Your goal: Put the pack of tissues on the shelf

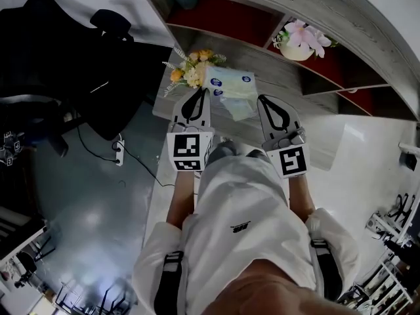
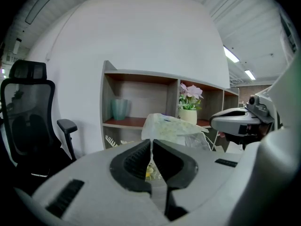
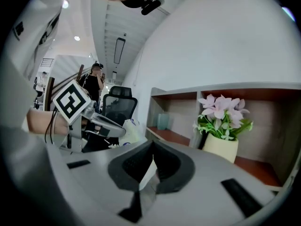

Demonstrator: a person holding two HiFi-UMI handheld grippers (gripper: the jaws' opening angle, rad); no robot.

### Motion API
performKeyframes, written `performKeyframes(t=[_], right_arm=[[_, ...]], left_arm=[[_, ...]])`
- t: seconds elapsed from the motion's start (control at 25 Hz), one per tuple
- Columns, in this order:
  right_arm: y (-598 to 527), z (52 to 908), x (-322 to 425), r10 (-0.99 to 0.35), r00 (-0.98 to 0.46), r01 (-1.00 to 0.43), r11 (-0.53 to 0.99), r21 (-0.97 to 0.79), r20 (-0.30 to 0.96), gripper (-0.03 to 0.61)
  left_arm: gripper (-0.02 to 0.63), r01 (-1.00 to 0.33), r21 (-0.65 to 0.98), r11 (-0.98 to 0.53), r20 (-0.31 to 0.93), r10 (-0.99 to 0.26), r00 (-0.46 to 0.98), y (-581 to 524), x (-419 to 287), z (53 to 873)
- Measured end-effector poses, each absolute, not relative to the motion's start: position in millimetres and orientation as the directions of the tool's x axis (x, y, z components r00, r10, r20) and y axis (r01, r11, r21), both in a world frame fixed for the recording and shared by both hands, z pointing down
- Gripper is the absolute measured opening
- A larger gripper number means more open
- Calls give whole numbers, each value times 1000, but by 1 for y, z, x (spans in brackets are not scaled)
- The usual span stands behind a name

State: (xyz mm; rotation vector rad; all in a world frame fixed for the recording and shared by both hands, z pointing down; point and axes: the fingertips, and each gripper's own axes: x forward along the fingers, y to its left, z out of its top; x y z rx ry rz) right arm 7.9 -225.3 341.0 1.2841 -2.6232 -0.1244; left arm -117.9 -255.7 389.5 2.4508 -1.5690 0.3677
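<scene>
The pack of tissues [image 1: 231, 85], pale green with blue print and loose clear wrap, hangs between my two gripper tips in front of the grey shelf [image 1: 282, 77]. My left gripper [image 1: 197, 94] is shut on the pack's left edge. In the left gripper view the pack [image 2: 170, 126] rises just past the closed jaws of that gripper [image 2: 151, 146]. My right gripper [image 1: 264, 101] is shut on the wrap at the pack's right side. A white sliver of it shows between the jaws of the right gripper [image 3: 152, 149]. The pack's bulk [image 3: 131, 131] sits off to the left there.
The shelf has red-brown compartments; one holds a cream pot of pink flowers [image 1: 299, 42], another a teal vase [image 2: 119, 109]. A yellow-orange bouquet [image 1: 193, 68] lies left of the pack. A black office chair [image 1: 98, 51] and a power strip [image 1: 119, 151] stand at the left.
</scene>
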Motion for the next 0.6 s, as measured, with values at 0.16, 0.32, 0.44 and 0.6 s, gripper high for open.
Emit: performKeyframes(t=[0.16,0.32,0.44,0.6], right_arm=[[-240,332,9,-800,-582,-778,600,183,146,26],[-255,326,11,-810,-569,-788,586,188,140,26],[-267,321,12,-820,-559,-798,572,189,120,26],[-281,321,15,-831,-542,-807,557,196,129,26]], left_arm=[[37,-908,40,-417,302,-861,408,-276,-119,377],[37,-905,40,-423,292,-861,415,-298,-117,367],[37,-901,35,-433,284,-860,425,-316,-116,362],[37,-896,32,-443,274,-858,434,-338,-115,356]])
